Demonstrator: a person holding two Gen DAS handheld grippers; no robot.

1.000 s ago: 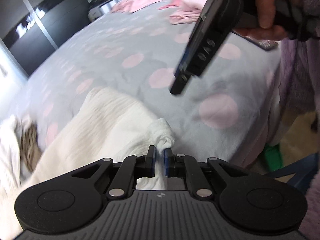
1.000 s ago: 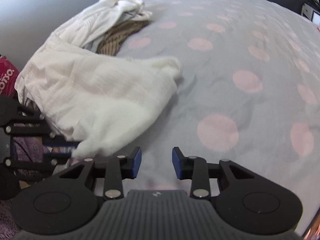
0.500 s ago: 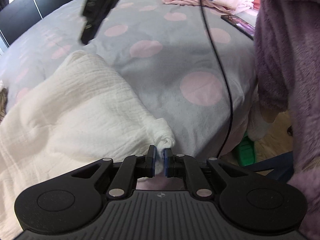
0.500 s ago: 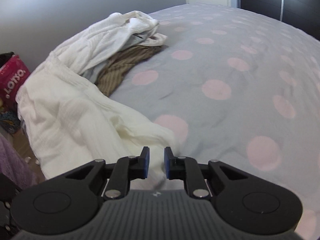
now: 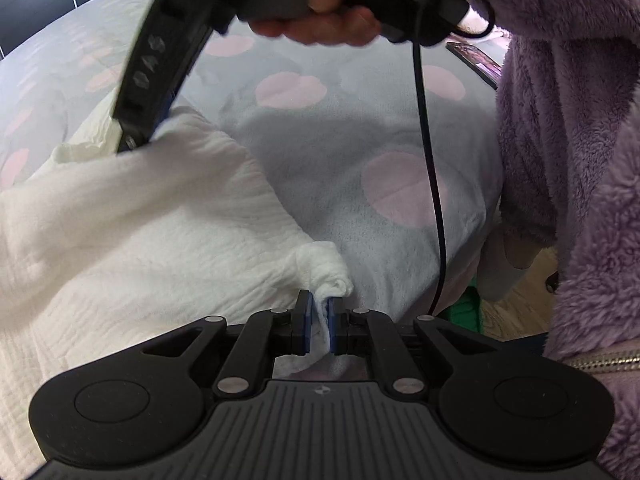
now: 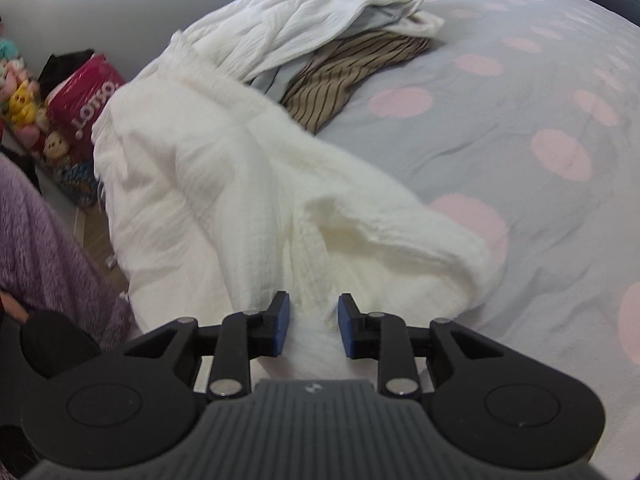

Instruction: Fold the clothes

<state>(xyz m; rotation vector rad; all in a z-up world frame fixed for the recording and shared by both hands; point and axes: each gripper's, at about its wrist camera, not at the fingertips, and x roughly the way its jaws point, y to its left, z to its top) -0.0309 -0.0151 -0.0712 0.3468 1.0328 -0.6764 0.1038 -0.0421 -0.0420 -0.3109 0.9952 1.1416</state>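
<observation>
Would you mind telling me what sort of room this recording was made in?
Most likely a bedroom at home: a wide bed under a grey cover with pink dots, a loose pile of white and striped clothes on it, and stuffed toys against the wall.

A bed carries everything, covered by a grey blanket (image 6: 472, 128) dotted with large pink spots. A crinkled white garment (image 6: 224, 208) lies spread across its near edge, partly hanging over the side. Farther back sits a heap: another white garment (image 6: 304, 20) draped over a brown striped piece (image 6: 344, 76), with some pale grey fabric between them. Near the far edge lies a dark flat object, perhaps a phone (image 5: 476, 58)
</observation>
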